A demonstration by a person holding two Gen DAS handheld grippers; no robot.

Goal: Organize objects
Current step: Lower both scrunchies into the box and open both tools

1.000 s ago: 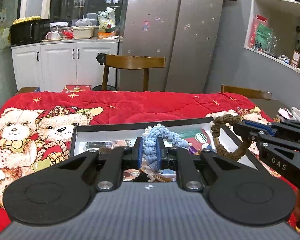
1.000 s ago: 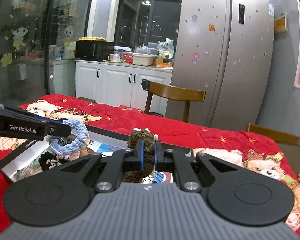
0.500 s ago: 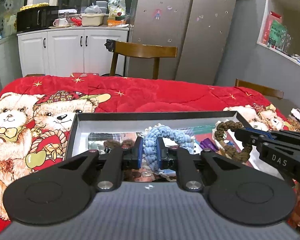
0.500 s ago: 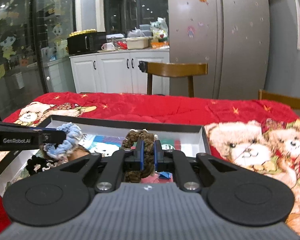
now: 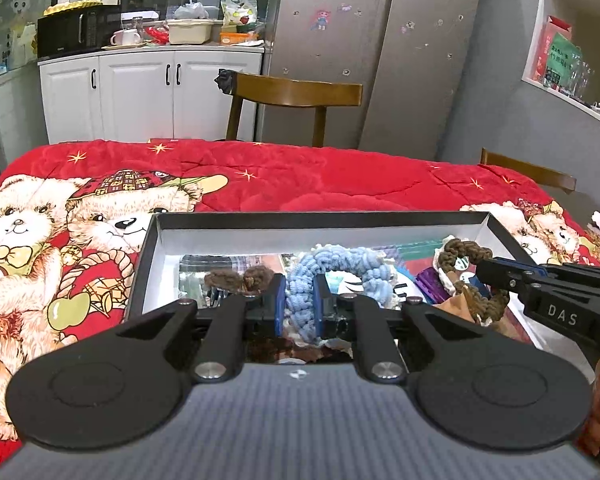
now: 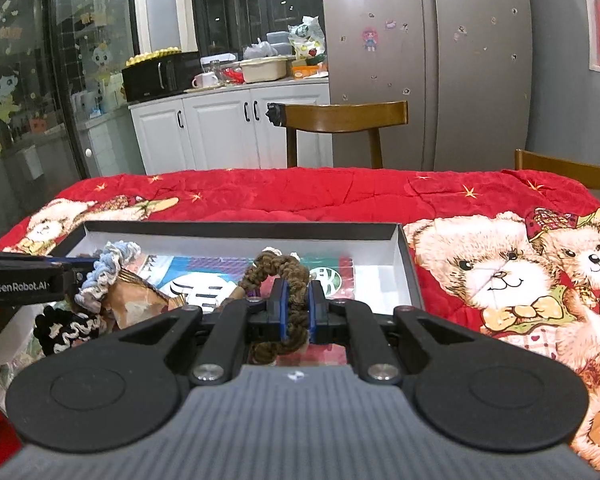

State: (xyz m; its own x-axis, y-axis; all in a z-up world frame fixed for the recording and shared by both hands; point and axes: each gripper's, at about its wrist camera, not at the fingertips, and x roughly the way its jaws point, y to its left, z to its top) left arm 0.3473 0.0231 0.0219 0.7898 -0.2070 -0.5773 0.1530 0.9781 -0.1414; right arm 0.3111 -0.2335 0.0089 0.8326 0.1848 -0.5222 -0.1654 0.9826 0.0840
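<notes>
Both grippers over the box, each clamped on a scrunchie, nothing released yet.

Left gripper (image 5: 298, 310) is pinched tight on the blue scrunchie (image 5: 340, 266), lower centre of the left view; right gripper (image 6: 296, 312) is clamped on the brown scrunchie (image 6: 276, 268), lower centre of the right view. Both loops hang above the box (image 5: 320, 220), which sits on the red blanket (image 5: 320, 176) and already holds cards, packets and a black scrunchie (image 6: 66, 328) at lower left. Held over the interior so they likely drop inside the walls. I judge release is next.
</notes>
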